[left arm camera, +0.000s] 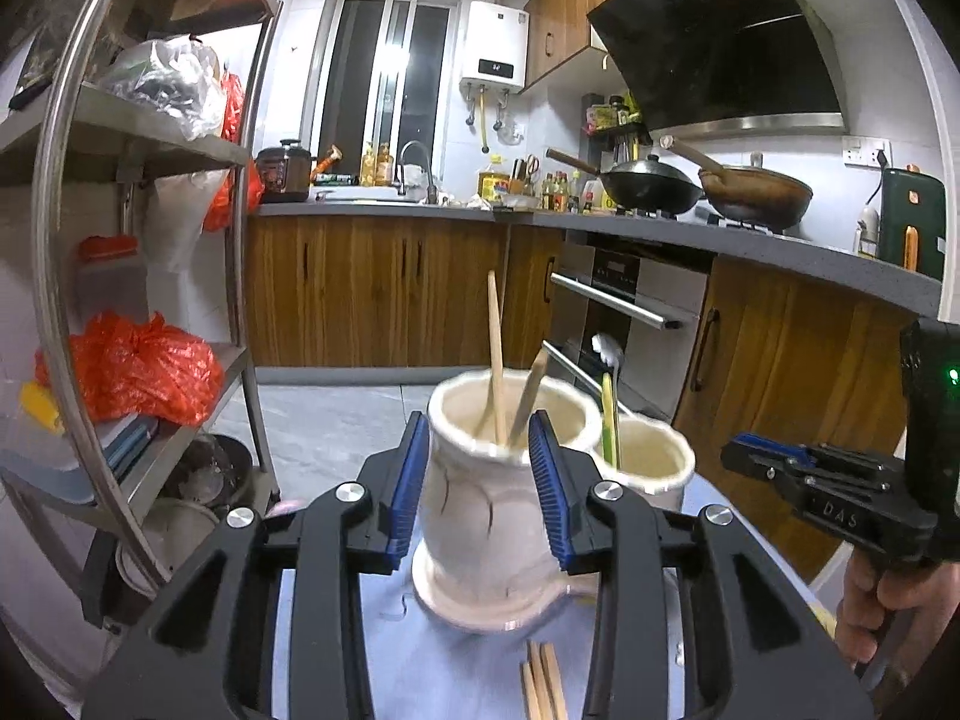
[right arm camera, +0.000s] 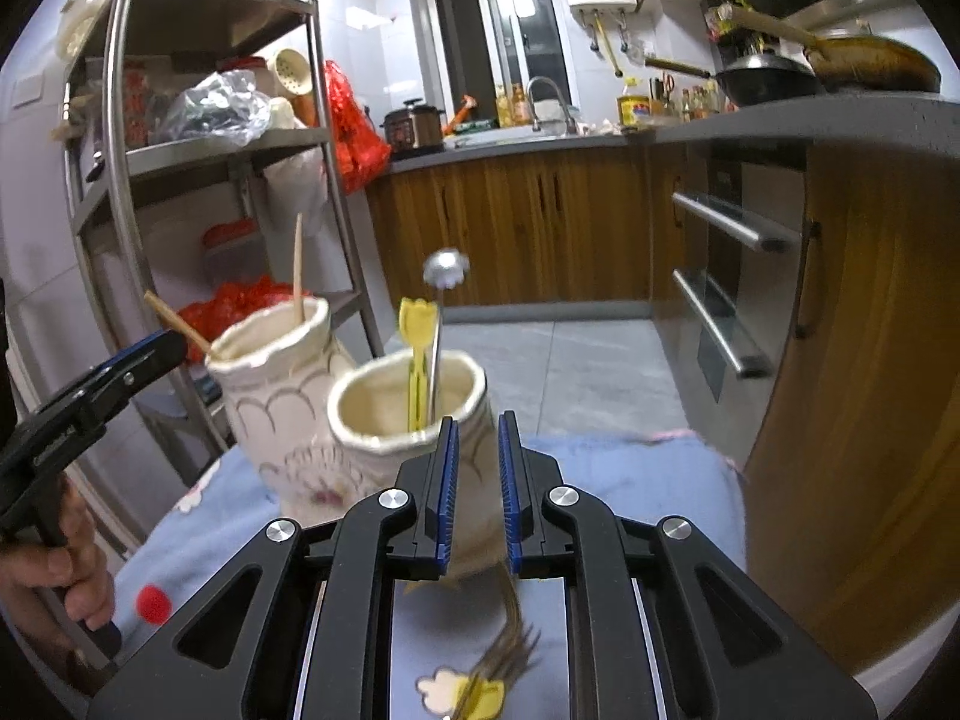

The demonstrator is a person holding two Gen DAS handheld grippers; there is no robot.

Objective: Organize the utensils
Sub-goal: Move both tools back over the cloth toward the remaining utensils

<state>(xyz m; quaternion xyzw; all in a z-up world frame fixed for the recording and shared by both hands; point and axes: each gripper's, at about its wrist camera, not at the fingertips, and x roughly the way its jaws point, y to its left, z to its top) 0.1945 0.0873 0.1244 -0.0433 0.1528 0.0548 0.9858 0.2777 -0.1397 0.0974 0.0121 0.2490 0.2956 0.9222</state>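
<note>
Two cream ceramic holders stand on a blue cloth (right arm camera: 630, 480). The left holder (left arm camera: 480, 498) holds two wooden chopsticks (left arm camera: 496, 354). My left gripper (left arm camera: 477, 480) is open, its blue pads on either side of this holder, apart from it. The right holder (right arm camera: 408, 420) holds a yellow utensil (right arm camera: 415, 348) and a metal one (right arm camera: 445, 267). My right gripper (right arm camera: 478, 480) is narrowly open just in front of that holder, with nothing between the pads. A blurred metal fork (right arm camera: 507, 642) and a yellow utensil (right arm camera: 480, 696) lie below it. Loose chopsticks (left arm camera: 543, 684) lie under my left gripper.
A steel shelf rack (right arm camera: 198, 150) with bags stands at the left. Wooden cabinets (right arm camera: 528, 222) and an oven with steel handles (right arm camera: 726, 222) line the back and right. The counter (left arm camera: 720, 240) holds two woks, bottles and a sink.
</note>
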